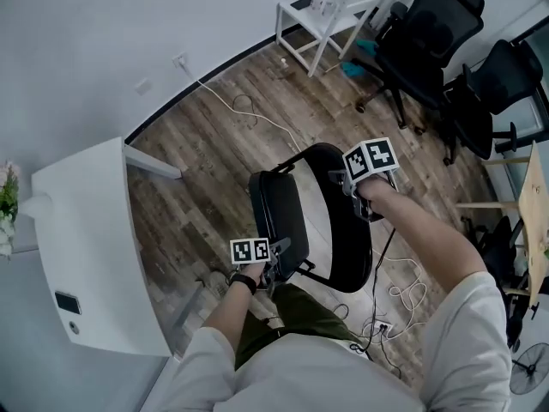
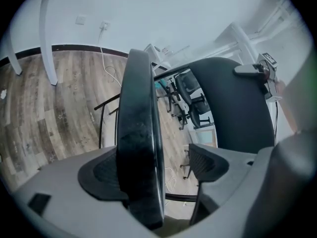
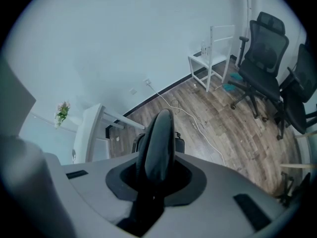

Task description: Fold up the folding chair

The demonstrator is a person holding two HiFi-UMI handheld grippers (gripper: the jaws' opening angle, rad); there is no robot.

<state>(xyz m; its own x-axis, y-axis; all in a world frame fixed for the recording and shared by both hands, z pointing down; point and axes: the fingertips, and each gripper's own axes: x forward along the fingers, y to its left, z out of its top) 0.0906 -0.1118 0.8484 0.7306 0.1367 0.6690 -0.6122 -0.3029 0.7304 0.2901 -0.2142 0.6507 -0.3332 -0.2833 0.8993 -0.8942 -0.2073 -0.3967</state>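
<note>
- The wood floor (image 1: 214, 136) gives you open room on the far left of the folding chair (image 1: 296, 221), up to the dark skirting at the foot of the white wall (image 1: 103, 33).
- The white counter (image 1: 86, 230) closes off the left side. Its near corner lies close to your left arm, and its edge is just left of the chair.
- Two black office chairs (image 1: 429, 33) crowd the far right, well apart from the folding chair.
- The folding chair stands mid-floor right in front of you. Its seat (image 1: 279, 209) is tipped up almost on edge to the left of the backrest (image 1: 343, 230), with a strip of floor showing between the two.
- A white chair (image 1: 322, 20) sits against the far wall, clear of your work.
- Your right claw (image 1: 356, 197) is pressed together on the top edge of the backrest, pinching it from both sides.
- Your left claw (image 1: 276, 269) is spread around the near edge of the seat. The seat lies against the left pad (image 2: 99, 175), and there is a gap before the right pad (image 2: 208, 165).
- A white cable (image 1: 244, 106) trails across the far floor from a wall socket, and more cable (image 1: 403, 294) lies loose on the near right.
</note>
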